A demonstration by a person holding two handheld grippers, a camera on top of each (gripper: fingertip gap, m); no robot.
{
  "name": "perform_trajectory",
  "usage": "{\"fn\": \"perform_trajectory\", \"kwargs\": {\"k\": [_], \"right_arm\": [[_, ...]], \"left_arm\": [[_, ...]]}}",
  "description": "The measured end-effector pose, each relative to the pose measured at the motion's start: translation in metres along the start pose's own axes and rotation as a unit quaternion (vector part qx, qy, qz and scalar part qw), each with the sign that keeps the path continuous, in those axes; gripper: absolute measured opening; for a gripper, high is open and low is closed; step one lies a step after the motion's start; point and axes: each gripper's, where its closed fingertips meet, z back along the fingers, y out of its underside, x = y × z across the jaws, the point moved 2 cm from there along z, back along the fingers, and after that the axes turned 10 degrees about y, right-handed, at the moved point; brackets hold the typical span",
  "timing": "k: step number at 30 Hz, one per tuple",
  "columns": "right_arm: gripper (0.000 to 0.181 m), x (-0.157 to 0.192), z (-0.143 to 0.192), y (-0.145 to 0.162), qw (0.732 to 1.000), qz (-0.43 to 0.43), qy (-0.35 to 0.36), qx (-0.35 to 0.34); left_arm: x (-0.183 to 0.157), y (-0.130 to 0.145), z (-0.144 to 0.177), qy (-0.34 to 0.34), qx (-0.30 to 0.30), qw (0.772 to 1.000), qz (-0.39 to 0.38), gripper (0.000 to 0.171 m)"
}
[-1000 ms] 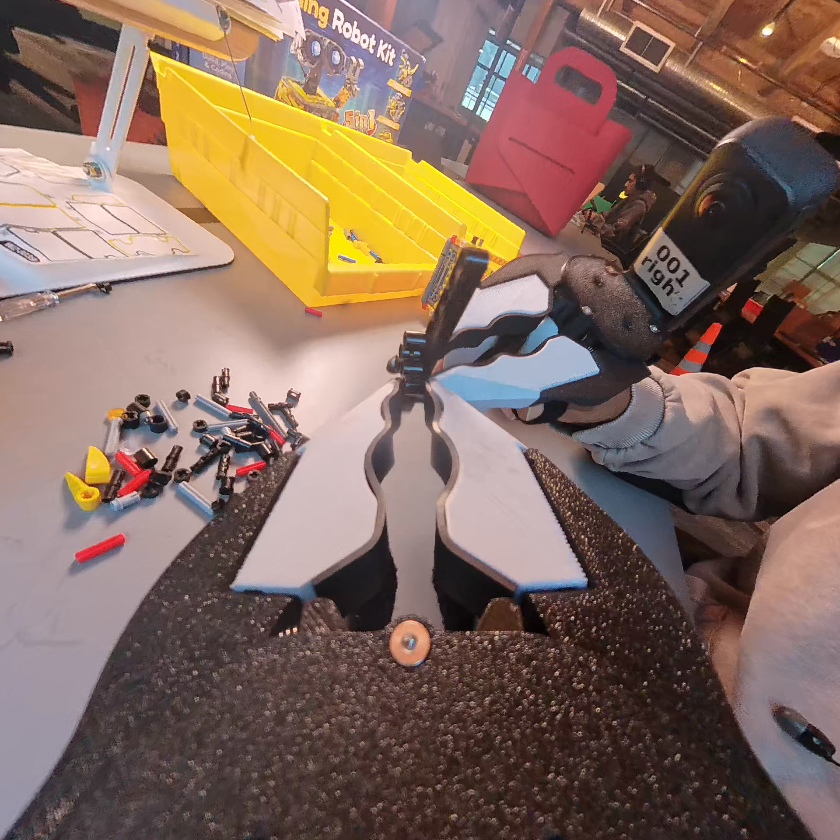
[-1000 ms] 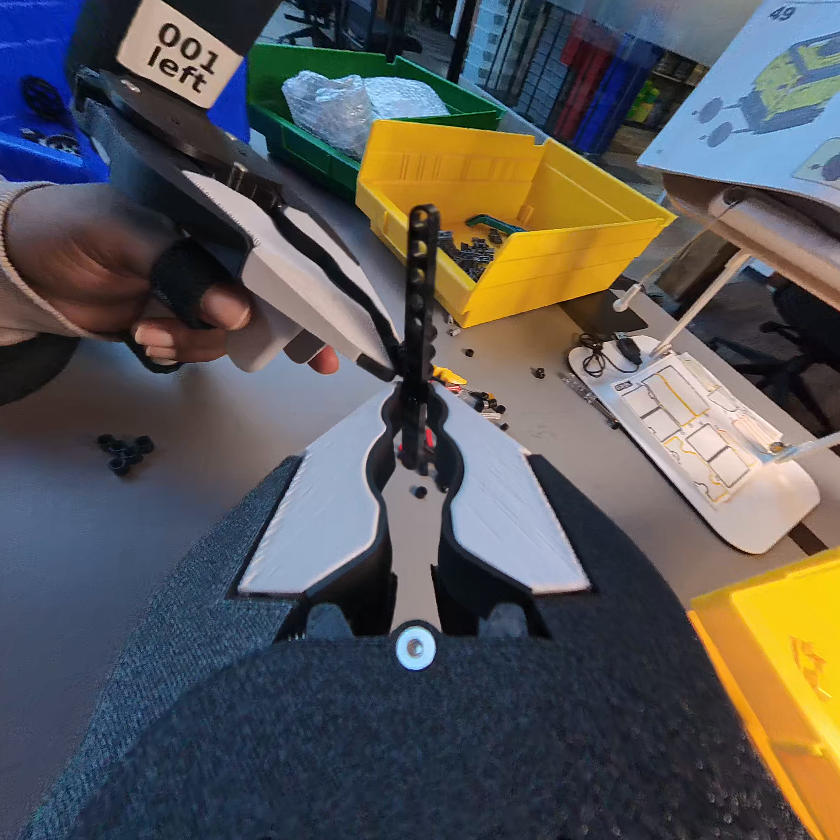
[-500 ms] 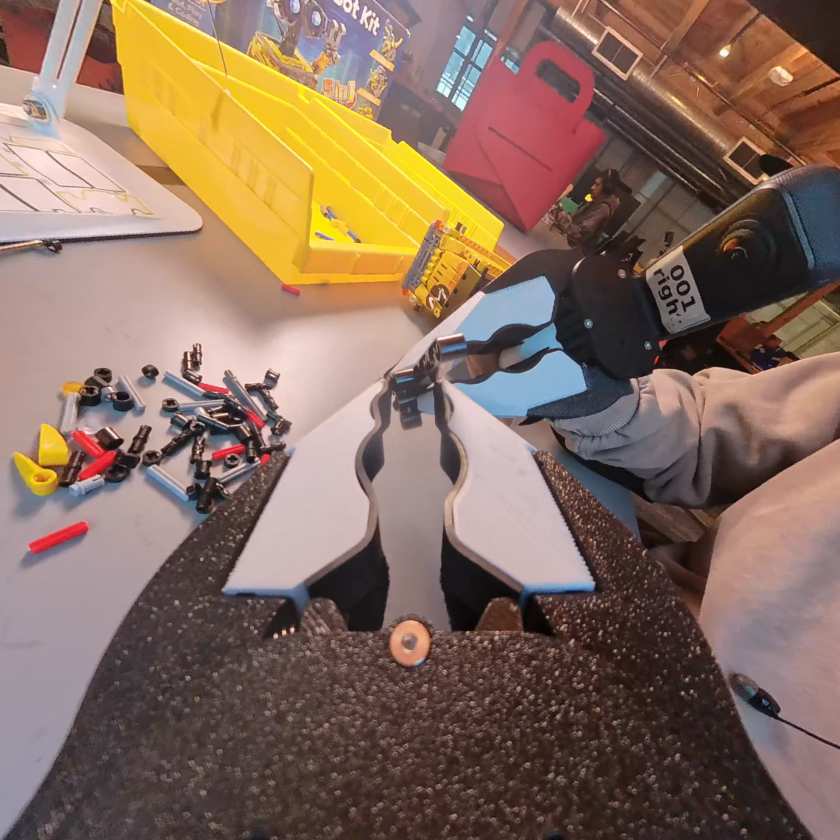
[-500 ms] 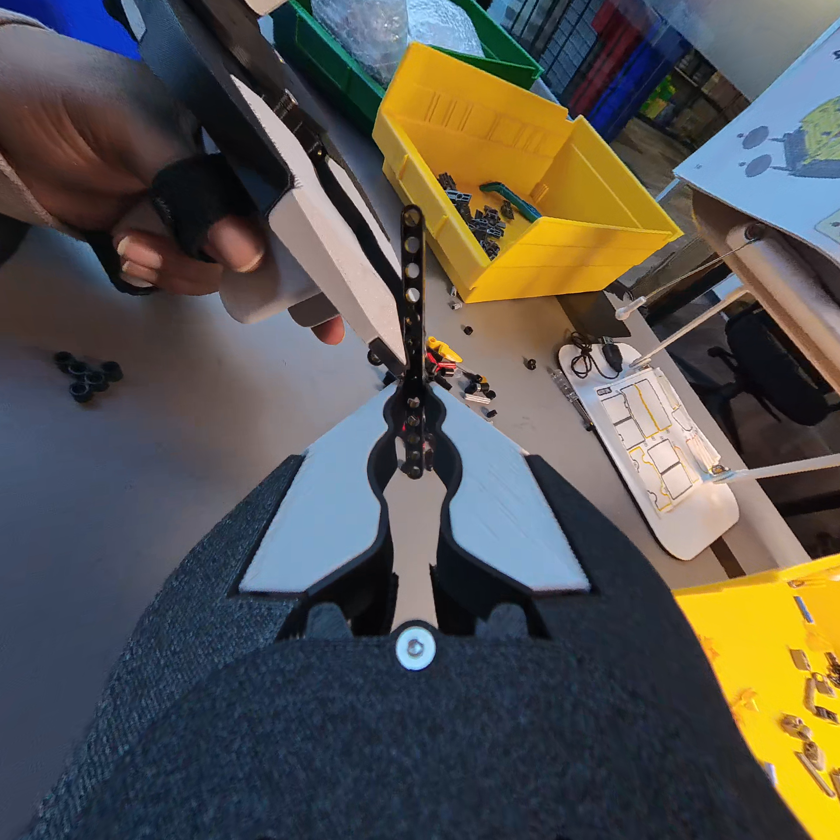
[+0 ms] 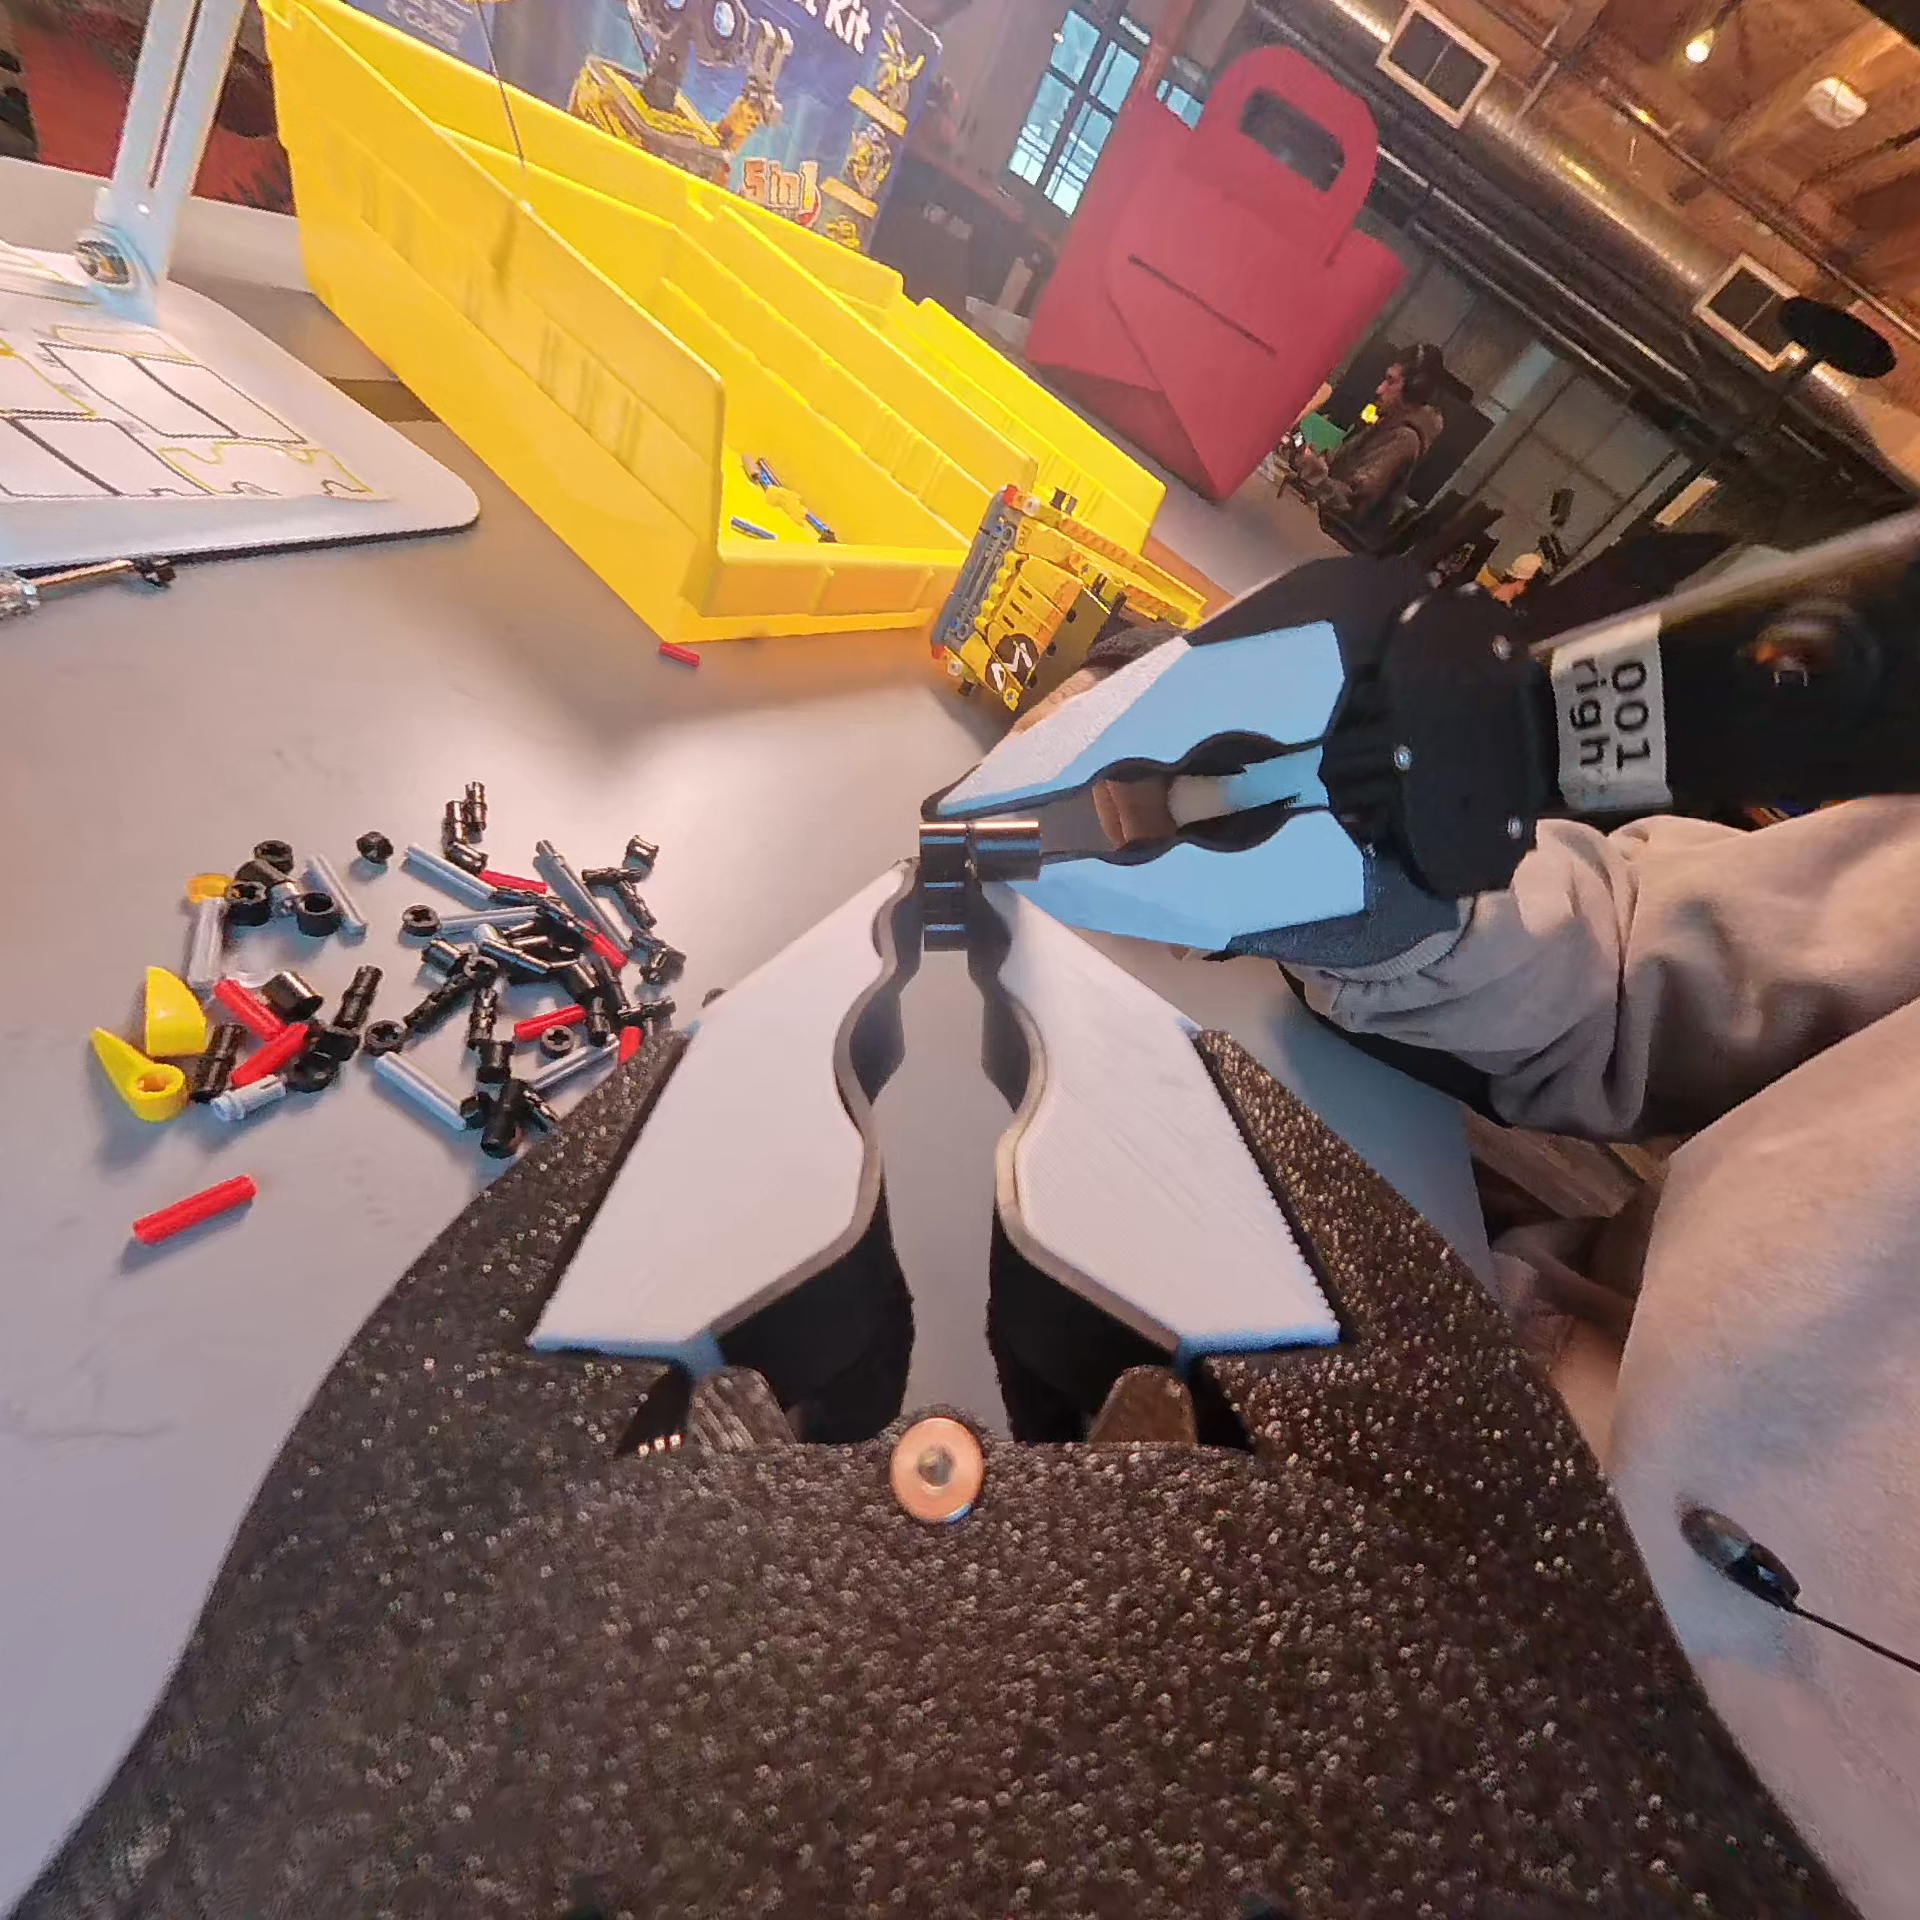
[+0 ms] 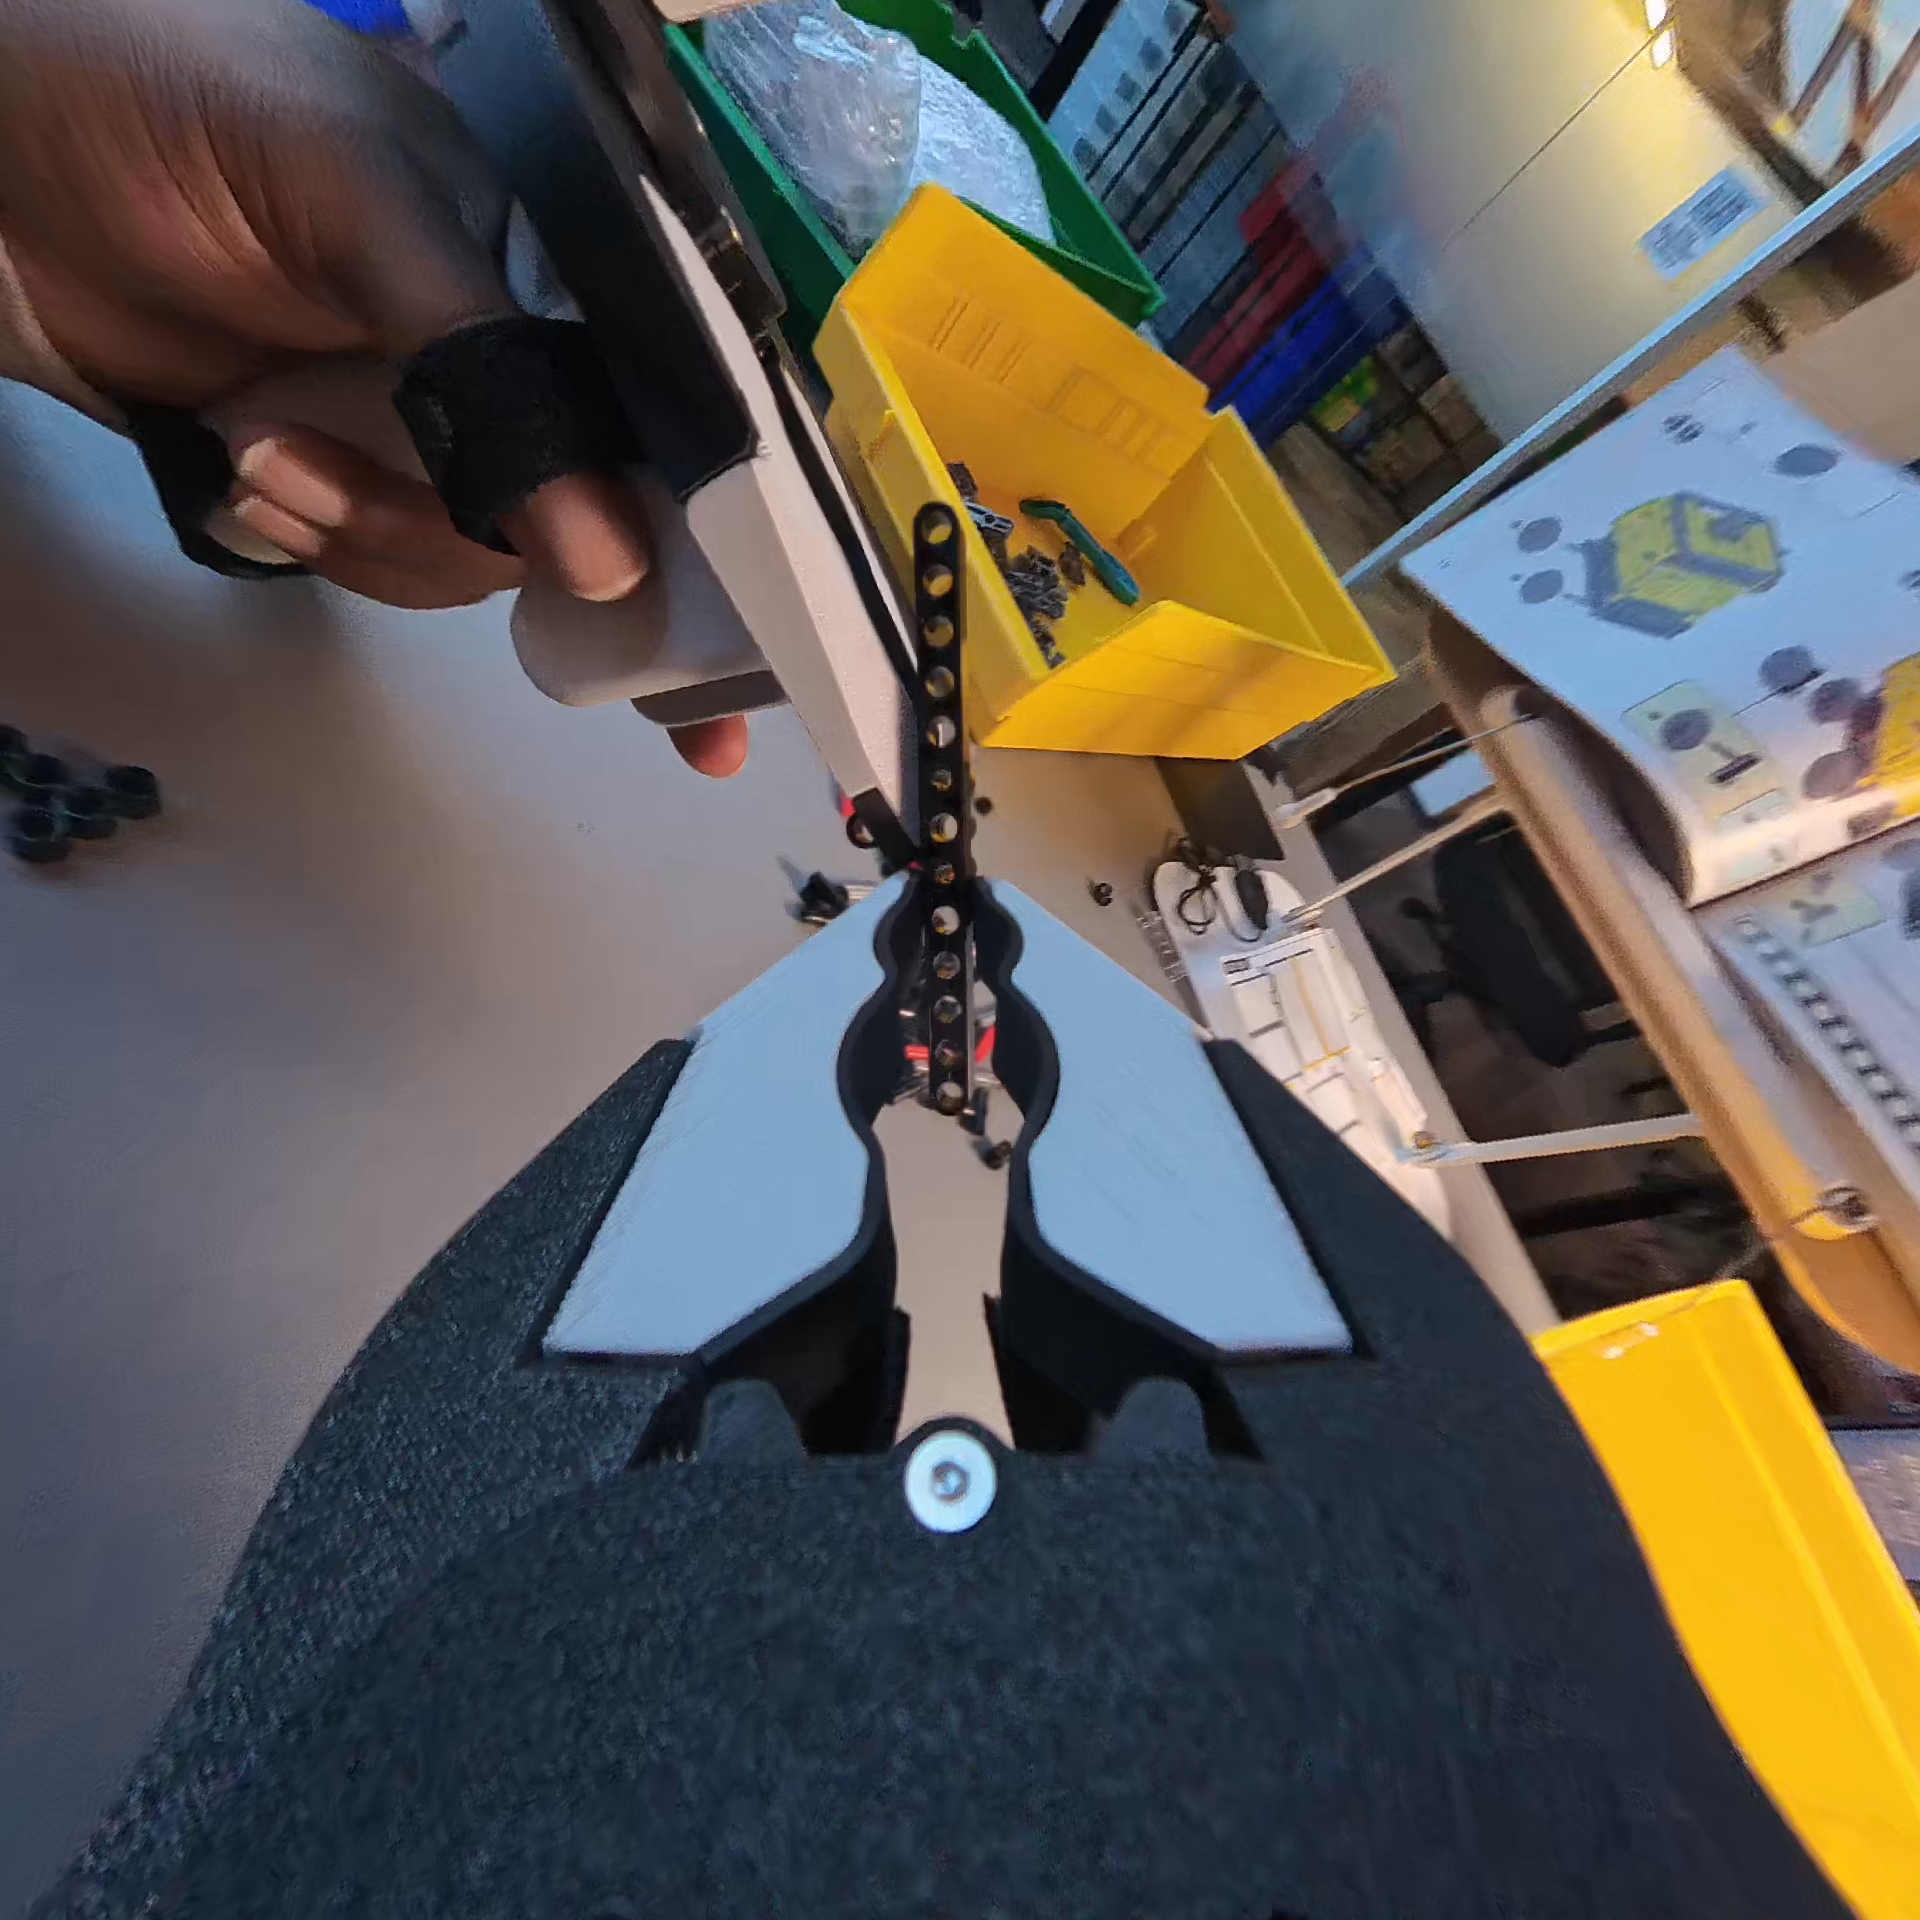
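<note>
While the left tool (image 5: 943, 904) is pinching a small black connector piece (image 5: 943, 920) between its closed tips, the right tool (image 5: 971, 831) is coming in from the right of the left wrist view, its tips meeting that piece at a black stud (image 5: 1003, 834). Keeping both grips firm and the two tools square to each other would help the parts seat. A scatter of black, red and grey pins (image 5: 488, 977) is lying on the grey table (image 5: 364, 717), beside a yellow bin (image 5: 644, 343) and a yellow brick model (image 5: 1039, 613).

In the right wrist view, the right tool (image 6: 943, 894) is clamping a long black perforated beam (image 6: 940, 727) upright; the left tool (image 6: 883, 810) is touching it, probably at a lower hole, though blur obscures this. Another yellow bin (image 6: 1195, 665) and an instruction sheet (image 6: 1714, 582) are standing behind.
</note>
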Motion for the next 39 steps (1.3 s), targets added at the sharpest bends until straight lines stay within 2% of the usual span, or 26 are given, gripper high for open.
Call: {"fn": "perform_trajectory", "kwargs": {"k": [3,6,13,28,29,30,31,32,33,34,35,37,39], "right_arm": [[0.005,-0.003,0.0,-0.004,0.994,0.087,0.057,-0.018],[0.004,-0.004,-0.002,-0.004,0.986,0.143,0.081,-0.029],[0.003,-0.01,-0.006,0.002,0.98,0.167,0.104,-0.029],[0.002,-0.016,-0.004,0.011,0.97,0.209,0.126,-0.001],[0.002,-0.016,-0.005,0.01,0.97,0.207,0.124,-0.004],[0.003,-0.002,0.003,-0.011,0.973,0.198,0.091,-0.071],[0.003,0.023,0.019,-0.049,0.975,0.167,0.057,-0.136],[0.002,0.038,0.023,-0.066,0.965,0.198,0.061,-0.16],[0.004,0.03,0.014,-0.047,0.972,0.19,0.061,-0.127],[0.004,0.007,0.007,-0.018,0.98,0.16,0.071,-0.09],[0.004,-0.015,0.01,-0.012,0.984,0.13,0.087,-0.09],[0.005,-0.03,0.018,-0.024,0.988,0.05,0.07,-0.125],[0.004,-0.032,0.015,-0.024,0.991,-0.032,0.039,-0.124]], "left_arm": [[0.001,-0.003,0.0,0.007,-0.023,0.999,0.026,0.007],[0.004,-0.003,-0.001,0.01,-0.039,0.998,0.048,0.007],[0.014,-0.008,-0.007,0.021,-0.078,0.993,0.089,0.005],[0.024,-0.011,-0.02,0.062,-0.105,0.981,0.148,0.004],[0.031,-0.012,-0.018,0.037,-0.109,0.983,0.143,0.003],[0.054,-0.012,-0.008,-0.029,-0.123,0.981,0.145,0.004],[0.066,-0.02,0.003,-0.025,-0.151,0.973,0.175,0.005],[0.062,-0.032,0.01,-0.008,-0.169,0.971,0.169,0.005],[0.044,-0.04,0.009,0.002,-0.151,0.981,0.121,0.006],[0.029,-0.045,0.008,0.011,-0.138,0.987,0.08,0.006],[0.023,-0.047,0.01,0.015,-0.137,0.988,0.064,0.006],[0.024,-0.048,0.015,0.022,-0.138,0.988,0.066,0.006],[0.029,-0.042,0.015,-0.002,-0.113,0.992,0.048,0.007]]}}
